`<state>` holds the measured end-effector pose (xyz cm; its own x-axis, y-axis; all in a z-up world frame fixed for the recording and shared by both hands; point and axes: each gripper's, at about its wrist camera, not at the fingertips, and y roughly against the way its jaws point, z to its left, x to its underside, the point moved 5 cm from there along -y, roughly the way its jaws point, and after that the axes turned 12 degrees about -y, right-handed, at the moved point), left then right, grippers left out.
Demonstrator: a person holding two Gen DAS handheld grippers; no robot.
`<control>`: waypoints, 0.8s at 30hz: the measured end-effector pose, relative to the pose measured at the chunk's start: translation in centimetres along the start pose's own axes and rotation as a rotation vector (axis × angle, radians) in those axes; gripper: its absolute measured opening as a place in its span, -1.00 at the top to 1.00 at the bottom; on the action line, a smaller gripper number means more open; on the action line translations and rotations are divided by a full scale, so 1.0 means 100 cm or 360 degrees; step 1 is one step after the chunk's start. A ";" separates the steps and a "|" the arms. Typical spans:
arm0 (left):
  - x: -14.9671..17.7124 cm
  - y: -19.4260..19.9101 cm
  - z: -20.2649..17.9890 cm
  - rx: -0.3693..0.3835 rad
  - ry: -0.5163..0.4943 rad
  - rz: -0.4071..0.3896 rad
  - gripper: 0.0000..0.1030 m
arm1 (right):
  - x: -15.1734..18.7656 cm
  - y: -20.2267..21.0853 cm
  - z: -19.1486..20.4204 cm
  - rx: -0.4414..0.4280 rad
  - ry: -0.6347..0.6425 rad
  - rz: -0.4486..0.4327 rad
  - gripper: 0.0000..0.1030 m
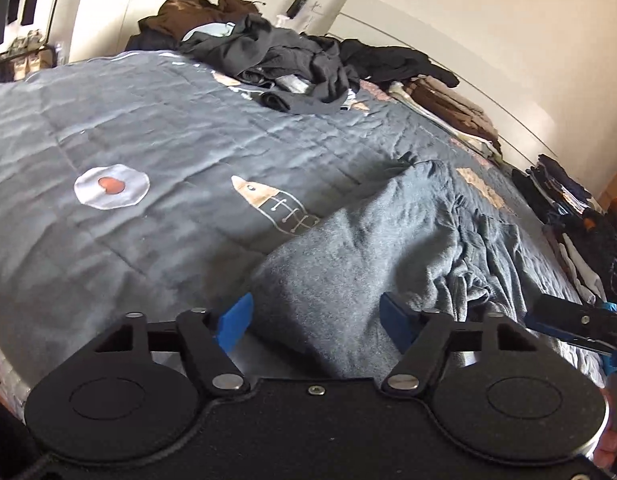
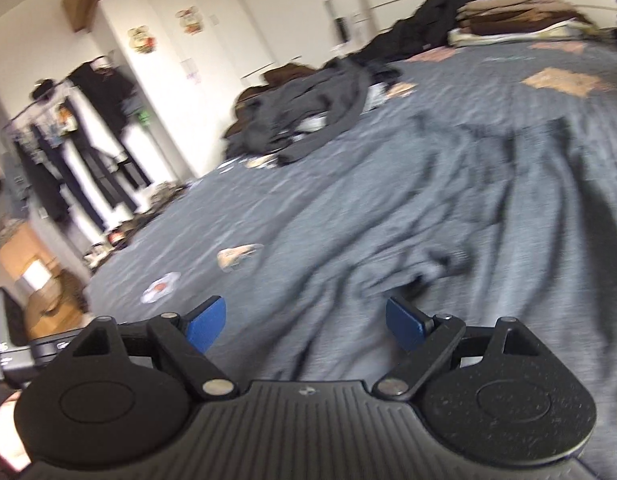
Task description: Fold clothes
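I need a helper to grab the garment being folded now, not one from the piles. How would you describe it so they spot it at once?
Start at the big bed with the grey-blue quilted cover printed with a fried egg and a fish. On its near side, right in front of the left gripper, lies a heather-grey knit garment, partly smoothed, partly bunched. Unlike the heap of dark clothes near the headboard, it lies alone.

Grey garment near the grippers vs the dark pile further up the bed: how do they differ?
The grey garment is a single piece, spread and rumpled on the bedspread; the dark pile is several pieces heaped in a tangle. The garment is mid-grey; the pile is mostly black and charcoal, with pale bits showing. The garment lies right in front of both cameras; the pile sits near the far edge. Both are unfolded.
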<state>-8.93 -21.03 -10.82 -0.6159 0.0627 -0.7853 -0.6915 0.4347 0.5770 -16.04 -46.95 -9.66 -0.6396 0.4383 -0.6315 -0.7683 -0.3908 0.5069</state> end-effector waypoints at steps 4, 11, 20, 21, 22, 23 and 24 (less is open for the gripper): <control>-0.002 0.003 -0.001 0.0002 -0.0010 -0.0034 -0.29 | 0.017 -0.022 0.022 -0.0148 0.0022 0.0104 -0.65; -0.006 0.004 0.006 0.0007 0.0048 -0.0073 -0.33 | 0.053 -0.048 0.009 0.0045 -0.0018 0.0307 0.57; -0.007 0.001 0.003 0.0053 0.0044 -0.0050 -0.33 | 0.076 -0.030 -0.002 0.0143 -0.0035 0.0419 0.68; -0.006 0.001 0.003 0.0040 0.0038 -0.0040 -0.35 | 0.074 -0.029 0.000 0.0132 -0.0035 0.0430 0.66; -0.005 0.000 0.004 0.0025 0.0034 -0.0030 -0.40 | 0.073 -0.028 0.002 0.0121 -0.0034 0.0442 0.66; -0.003 -0.001 0.006 0.0008 0.0045 -0.0013 -0.41 | 0.071 -0.027 0.004 0.0110 -0.0034 0.0453 0.63; -0.002 -0.002 0.008 -0.0001 0.0064 0.0002 -0.41 | 0.068 -0.024 0.005 0.0107 -0.0040 0.0452 0.63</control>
<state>-8.37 -20.39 -10.99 -0.6315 0.0272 -0.7749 -0.6907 0.4341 0.5783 -18.51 -42.59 -14.85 -0.8290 0.3392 -0.4447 -0.5579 -0.4464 0.6996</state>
